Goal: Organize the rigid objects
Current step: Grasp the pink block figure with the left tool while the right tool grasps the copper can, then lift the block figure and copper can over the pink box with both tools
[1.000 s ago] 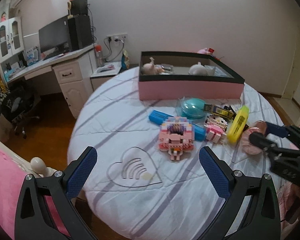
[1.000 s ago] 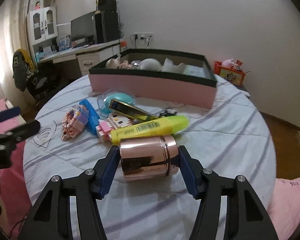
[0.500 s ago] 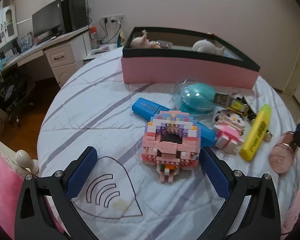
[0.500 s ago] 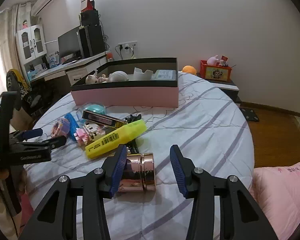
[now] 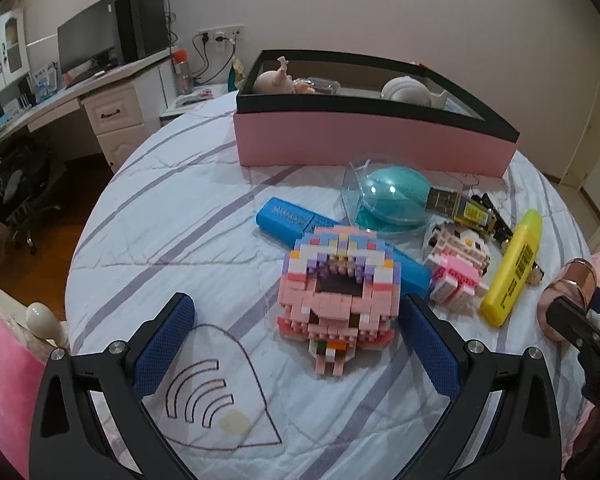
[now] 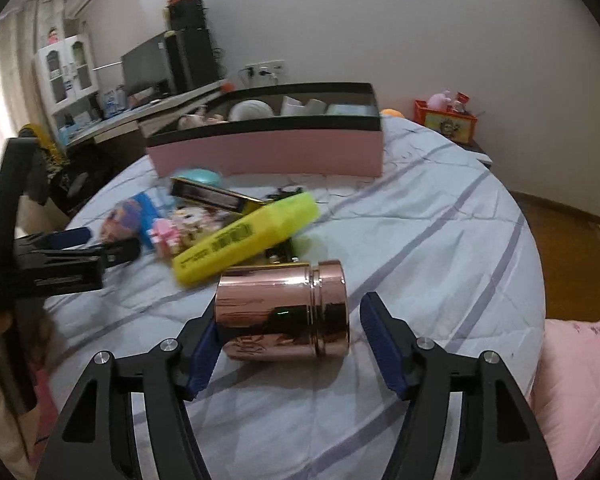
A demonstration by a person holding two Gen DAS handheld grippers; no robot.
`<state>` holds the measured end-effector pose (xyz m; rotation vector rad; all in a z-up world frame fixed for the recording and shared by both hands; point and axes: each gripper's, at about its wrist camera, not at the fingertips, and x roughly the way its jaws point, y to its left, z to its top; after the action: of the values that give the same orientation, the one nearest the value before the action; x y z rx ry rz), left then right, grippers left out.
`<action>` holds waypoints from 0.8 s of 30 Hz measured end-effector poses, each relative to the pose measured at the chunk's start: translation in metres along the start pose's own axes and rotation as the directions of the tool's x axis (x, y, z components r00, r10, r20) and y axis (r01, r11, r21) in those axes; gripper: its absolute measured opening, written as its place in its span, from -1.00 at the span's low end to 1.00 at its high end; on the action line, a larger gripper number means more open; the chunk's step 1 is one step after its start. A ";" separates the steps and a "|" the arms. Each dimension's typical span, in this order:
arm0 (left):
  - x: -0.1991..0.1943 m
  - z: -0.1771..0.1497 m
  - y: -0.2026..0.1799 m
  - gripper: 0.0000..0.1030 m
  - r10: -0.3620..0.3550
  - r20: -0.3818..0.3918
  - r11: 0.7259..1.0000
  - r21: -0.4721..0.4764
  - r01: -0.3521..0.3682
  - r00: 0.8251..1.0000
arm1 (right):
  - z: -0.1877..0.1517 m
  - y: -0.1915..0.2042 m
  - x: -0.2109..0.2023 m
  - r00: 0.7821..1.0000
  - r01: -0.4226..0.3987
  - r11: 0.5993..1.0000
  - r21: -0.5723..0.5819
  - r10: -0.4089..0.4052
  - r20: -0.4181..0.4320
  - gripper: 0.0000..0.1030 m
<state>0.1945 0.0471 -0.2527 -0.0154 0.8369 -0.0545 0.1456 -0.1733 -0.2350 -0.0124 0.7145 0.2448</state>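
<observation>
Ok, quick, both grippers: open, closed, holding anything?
Left gripper: open, holding nothing; the brick model sits ahead between its fingers.
Right gripper: open, jaws just opening; copper canister between them, not clamped.

toy pile [image 6: 188, 216] blurred, box contents [image 5: 284, 80] half-hidden

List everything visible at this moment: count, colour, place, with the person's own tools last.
storage box: one, pink with black rim, far side of bed, toys inside
brick model: one, pink and pastel, between the left jaws
blue case: one, behind the brick model
teal dome: one, before the box
small brick figure: one, pink-white
highlighter: one, yellow
copper canister: one, lying between the right jaws
left gripper: open
right gripper: open, jaws just widened
</observation>
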 end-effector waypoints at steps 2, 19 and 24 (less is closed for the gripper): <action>0.003 0.004 0.002 0.96 -0.001 -0.001 1.000 -0.015 0.001 1.000 | 0.002 0.005 0.002 0.997 0.078 0.996 -0.033 -0.078 0.011 0.10; -0.004 0.002 -0.005 0.10 -0.028 0.058 0.998 0.051 0.025 0.998 | 0.004 -0.007 0.016 0.994 0.111 0.993 -0.025 -0.112 -0.008 0.08; -0.023 -0.001 -0.011 0.10 -0.012 0.115 0.998 0.067 0.005 0.993 | 0.006 -0.007 0.007 0.996 0.085 0.996 -0.003 -0.085 0.012 0.08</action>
<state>0.1780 0.0370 -0.2357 0.0407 0.7194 -0.0891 0.1565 -0.1778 -0.2355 -0.0450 0.6998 0.1642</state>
